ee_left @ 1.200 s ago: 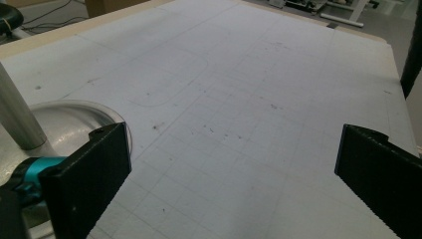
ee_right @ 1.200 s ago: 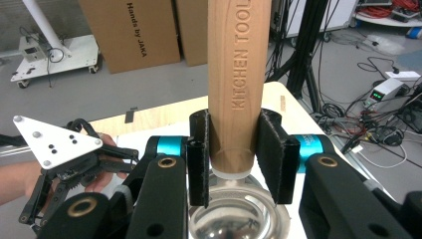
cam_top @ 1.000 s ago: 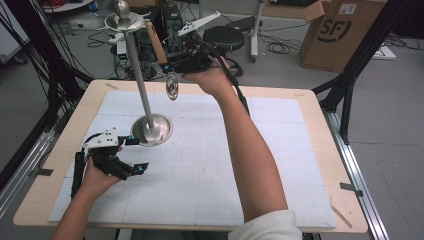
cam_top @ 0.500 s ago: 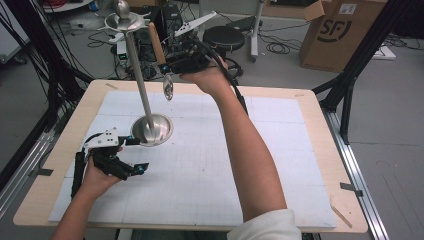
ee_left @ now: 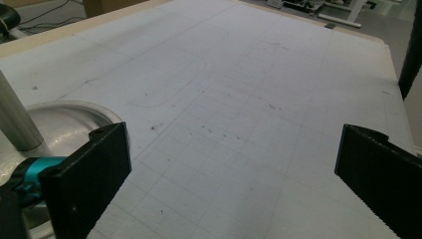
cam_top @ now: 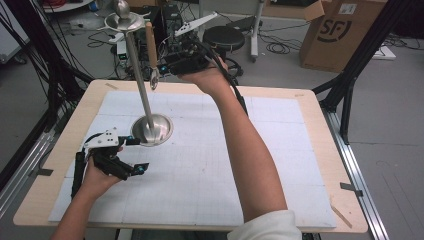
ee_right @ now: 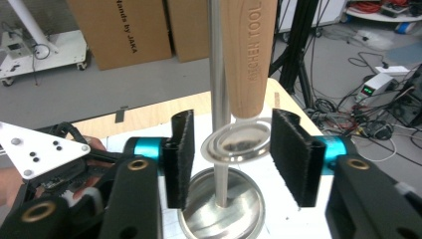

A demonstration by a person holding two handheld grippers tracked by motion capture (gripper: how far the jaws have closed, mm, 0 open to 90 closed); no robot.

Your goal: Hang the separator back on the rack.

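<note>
A steel stand rises from a round base [cam_top: 152, 131] on the white mat, and its pole [cam_top: 139, 75] ends in a small dish and ball. My right gripper [cam_top: 160, 68] is raised beside the pole and shut on a wooden-handled tool [ee_right: 249, 55]. The tool's round metal end [ee_right: 242, 142] sits between the pads, with the handle pointing up next to the pole [ee_right: 215, 59]. My left gripper [cam_top: 137, 154] rests on the mat just in front of the base and is open, with nothing between its jaws. In the left gripper view, the base [ee_left: 74, 119] lies by the left gripper [ee_left: 229, 164].
The white gridded mat [cam_top: 210, 165] covers a wooden table [cam_top: 320, 130]. Past the far edge are cardboard boxes [cam_top: 345, 30], a stool [cam_top: 232, 37], cables and equipment on the floor. Black frame legs [cam_top: 350, 85] stand at the right.
My right gripper has carried the tool left and slightly up, closer to the pole. The left gripper and the stand have stayed put.
</note>
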